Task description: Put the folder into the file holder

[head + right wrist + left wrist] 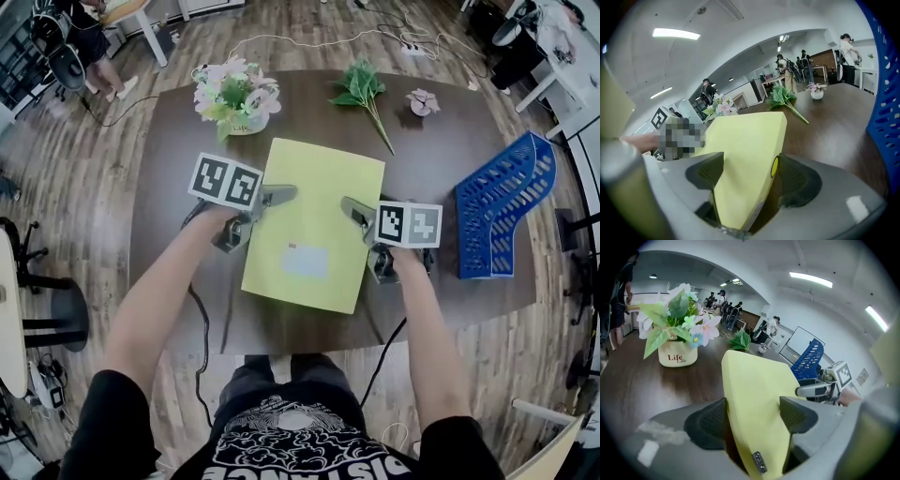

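Note:
A flat yellow folder (314, 225) lies on the dark wooden table (164, 178) in front of me. My left gripper (258, 214) straddles the folder's left edge and my right gripper (364, 234) straddles its right edge. In the left gripper view the folder (759, 394) passes slantwise through the left gripper (754, 413), whose jaws stand wide. The right gripper view shows the same: the folder (745, 150) runs through the open right gripper (747, 176). The blue mesh file holder (502, 206) stands at the table's right end, apart from both grippers.
A white pot of pastel flowers (239, 98) sits at the back left. A green leafy sprig (366, 94) and a small flower pot (422, 101) lie at the back middle. Chairs, cables and desks surround the table, and people stand far off in the room.

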A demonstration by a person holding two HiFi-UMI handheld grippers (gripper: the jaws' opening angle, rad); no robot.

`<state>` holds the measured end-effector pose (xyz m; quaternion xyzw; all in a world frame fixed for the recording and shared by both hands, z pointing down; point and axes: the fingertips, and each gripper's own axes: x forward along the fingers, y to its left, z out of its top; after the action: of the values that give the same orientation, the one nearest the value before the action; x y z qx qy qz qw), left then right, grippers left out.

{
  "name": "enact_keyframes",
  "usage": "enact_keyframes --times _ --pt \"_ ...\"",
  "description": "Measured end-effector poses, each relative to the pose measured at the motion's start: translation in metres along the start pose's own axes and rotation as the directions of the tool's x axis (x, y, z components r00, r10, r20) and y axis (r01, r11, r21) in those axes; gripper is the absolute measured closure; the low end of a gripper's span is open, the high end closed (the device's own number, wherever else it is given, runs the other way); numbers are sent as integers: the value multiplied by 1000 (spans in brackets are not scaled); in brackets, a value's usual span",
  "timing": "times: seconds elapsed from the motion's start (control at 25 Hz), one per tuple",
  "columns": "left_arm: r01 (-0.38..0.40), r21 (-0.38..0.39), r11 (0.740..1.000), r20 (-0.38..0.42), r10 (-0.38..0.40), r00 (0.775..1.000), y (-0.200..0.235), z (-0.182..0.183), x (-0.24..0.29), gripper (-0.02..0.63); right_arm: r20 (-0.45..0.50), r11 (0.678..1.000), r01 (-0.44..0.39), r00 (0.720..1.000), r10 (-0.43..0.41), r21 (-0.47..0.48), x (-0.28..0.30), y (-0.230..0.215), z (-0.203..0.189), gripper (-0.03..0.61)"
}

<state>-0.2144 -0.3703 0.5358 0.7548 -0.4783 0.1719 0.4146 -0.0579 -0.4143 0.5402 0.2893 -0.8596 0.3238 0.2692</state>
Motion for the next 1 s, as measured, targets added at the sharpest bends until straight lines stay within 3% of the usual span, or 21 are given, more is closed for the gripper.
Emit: enact_keyframes --times 0.52,0.76,1.0 --pt "29 210 977 116 -55 992 -50 52 -37 261 213 983 156 968 -133 -97 -70 23 36 212" --pt "40 296 954 185 -98 978 -77 67 -54 262 339 957 257 920 -199 -136 -106 36 42 213" --pt "62 324 944 226 -141 964 -95 69 -70 265 432 928 332 871 -233 -169 -132 53 42 213"
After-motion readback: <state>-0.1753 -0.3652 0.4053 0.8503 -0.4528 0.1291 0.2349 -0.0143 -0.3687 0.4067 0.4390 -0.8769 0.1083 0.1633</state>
